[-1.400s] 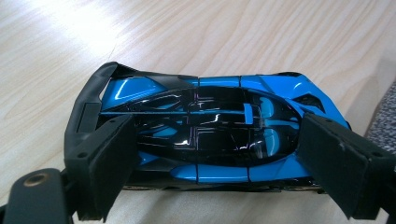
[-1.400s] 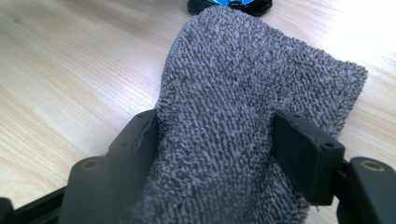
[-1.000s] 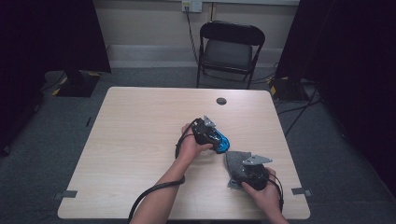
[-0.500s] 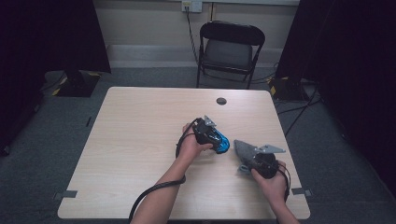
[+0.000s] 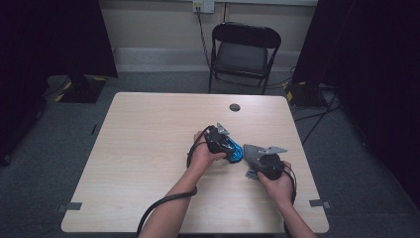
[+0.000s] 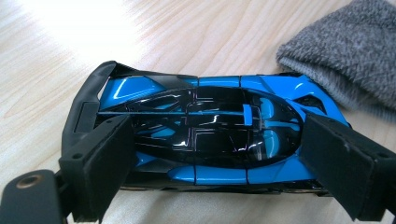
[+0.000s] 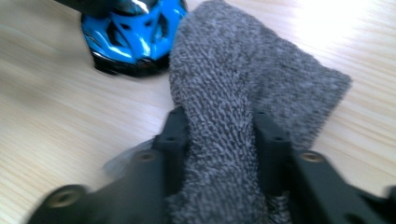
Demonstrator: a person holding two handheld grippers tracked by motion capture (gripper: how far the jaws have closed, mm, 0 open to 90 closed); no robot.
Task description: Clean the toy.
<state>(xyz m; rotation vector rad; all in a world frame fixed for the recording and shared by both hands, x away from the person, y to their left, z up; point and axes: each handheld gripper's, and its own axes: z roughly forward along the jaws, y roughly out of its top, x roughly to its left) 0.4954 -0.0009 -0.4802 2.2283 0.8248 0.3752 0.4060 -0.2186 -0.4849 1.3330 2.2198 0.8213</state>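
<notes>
A blue and black toy car (image 6: 210, 93) lies on the wooden table (image 5: 148, 139). My left gripper (image 6: 219, 154) is shut on it, one pad at its tail and one at its nose. From above, the car (image 5: 237, 153) pokes out of the left gripper (image 5: 229, 148) right of the table's middle. A grey terry cloth (image 7: 233, 84) is bunched between the jaws of my right gripper (image 7: 219, 135), which have just been opening a little but still pinch it. The cloth's far end lies beside the car's nose (image 7: 135, 37). The right gripper (image 5: 252, 157) sits just right of the car.
A small black round thing (image 5: 235, 107) lies near the table's far edge. A black folding chair (image 5: 245, 49) stands behind the table. Cables trail from both grippers toward the near edge. A corner of the cloth (image 6: 345, 51) lies by the car.
My right hand has carried the cloth a little to the right and toward the far side, ending beside the car's nose. The left gripper and the car have stayed put.
</notes>
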